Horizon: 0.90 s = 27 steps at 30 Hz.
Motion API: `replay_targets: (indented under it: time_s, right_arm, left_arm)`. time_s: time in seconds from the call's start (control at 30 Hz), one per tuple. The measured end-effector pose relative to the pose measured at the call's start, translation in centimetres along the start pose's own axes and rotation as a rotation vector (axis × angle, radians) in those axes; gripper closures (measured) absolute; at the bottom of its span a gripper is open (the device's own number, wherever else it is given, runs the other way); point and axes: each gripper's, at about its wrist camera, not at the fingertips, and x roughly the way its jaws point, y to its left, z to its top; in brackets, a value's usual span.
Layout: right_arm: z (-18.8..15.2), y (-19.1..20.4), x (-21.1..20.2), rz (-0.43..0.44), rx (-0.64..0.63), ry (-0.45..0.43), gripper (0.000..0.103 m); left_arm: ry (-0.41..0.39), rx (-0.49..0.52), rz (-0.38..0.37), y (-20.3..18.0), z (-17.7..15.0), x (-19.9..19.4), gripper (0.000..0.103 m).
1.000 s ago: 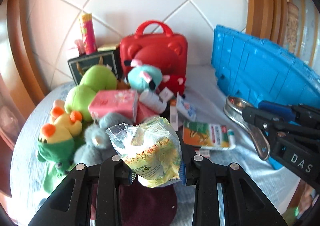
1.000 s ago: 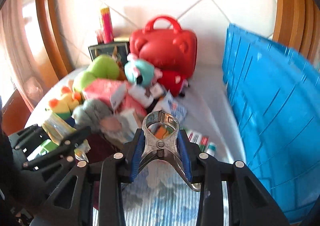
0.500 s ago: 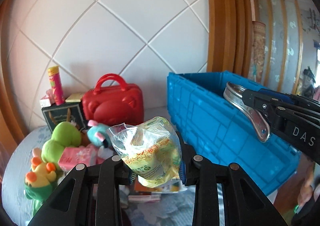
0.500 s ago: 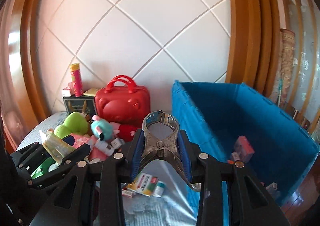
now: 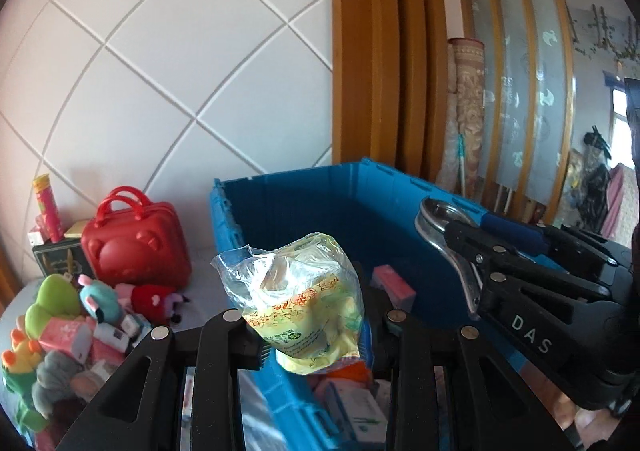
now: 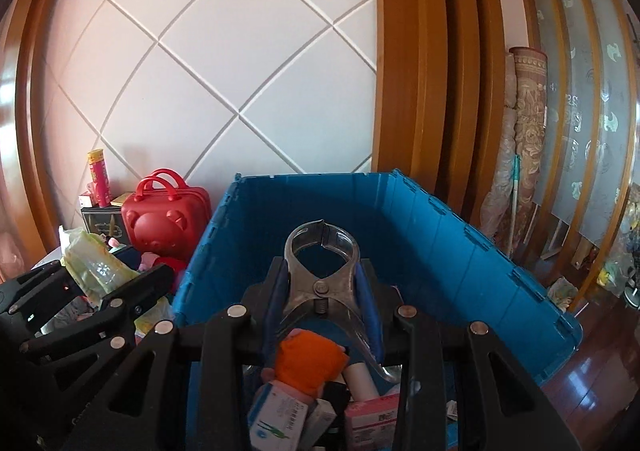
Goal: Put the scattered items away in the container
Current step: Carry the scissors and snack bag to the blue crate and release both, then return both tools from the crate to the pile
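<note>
Your left claw (image 5: 312, 325) pinching the snack bag (image 5: 298, 299), right claw (image 6: 322, 305) clamping the pliers (image 6: 322, 271) — both now carried from the pile to over the blue crate (image 6: 460, 251); release comes next.

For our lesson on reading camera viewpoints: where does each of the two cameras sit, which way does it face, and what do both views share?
Left wrist view: sits on the left gripper, looking along its fingers into the blue plastic crate; the gripper holds a crinkled clear-and-yellow snack bag.
Right wrist view: sits on the right gripper, facing the crate from above its near edge; the gripper holds steel pincers with blue handles.
Shared: the crate, the red bear-faced plastic case, the white diamond-tiled wall, and each other's gripper.
</note>
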Motion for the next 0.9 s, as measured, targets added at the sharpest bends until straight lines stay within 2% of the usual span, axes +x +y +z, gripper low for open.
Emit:
replay_targets:
  time_s: [0.23,0.5,0.57,0.6,0.67,0.7,0.77,0.8,0.83,0.9]
  right_arm:
    - [-1.4,-5.4,1.2,0.013,0.046,0.029,0.069]
    - [-1.8,-6.9,2.0,0.045,0.049,0.035,0.069]
    - [-1.8,-7.2,2.1,0.047,0.053,0.034,0.069]
    - [-1.8,-7.3,2.1,0.046,0.056,0.031,0.069]
    - [-1.7,-7.5,1.9,0.030,0.064,0.022,0.069]
    - [-1.6,-7.6,1.9,0.025,0.068,0.019,0.066]
    - [-1.5,-7.9,1.8,0.015,0.079,0.013,0.049]
    - [-1.5,-8.0,1.8,0.011,0.082,0.011,0.031]
    - [-1.5,-8.0,1.7,0.007,0.084,0.009,0.020]
    - [-1.4,-8.0,1.6,0.005,0.085,0.007,0.015]
  left_arm:
    - [0.048,0.018,0.023,-4.3,-0.3,1.6,0.071]
    - [0.058,0.022,0.055,-5.3,-0.6,2.0,0.068]
    - [0.058,0.023,0.063,-5.3,-0.7,2.0,0.054]
    - [0.059,0.023,0.067,-5.3,-0.7,2.0,0.037]
    - [0.051,0.028,0.080,-5.4,-0.8,1.8,0.027]
    - [0.048,0.033,0.087,-5.4,-0.8,1.7,0.023]
    - [0.051,0.037,0.092,-5.4,-0.9,1.6,0.021]
    - [0.054,0.035,0.089,-5.3,-0.9,1.5,0.021]
    - [0.059,0.032,0.086,-5.1,-1.0,1.5,0.020]
    - [0.061,0.025,0.085,-4.9,-1.1,1.4,0.017]
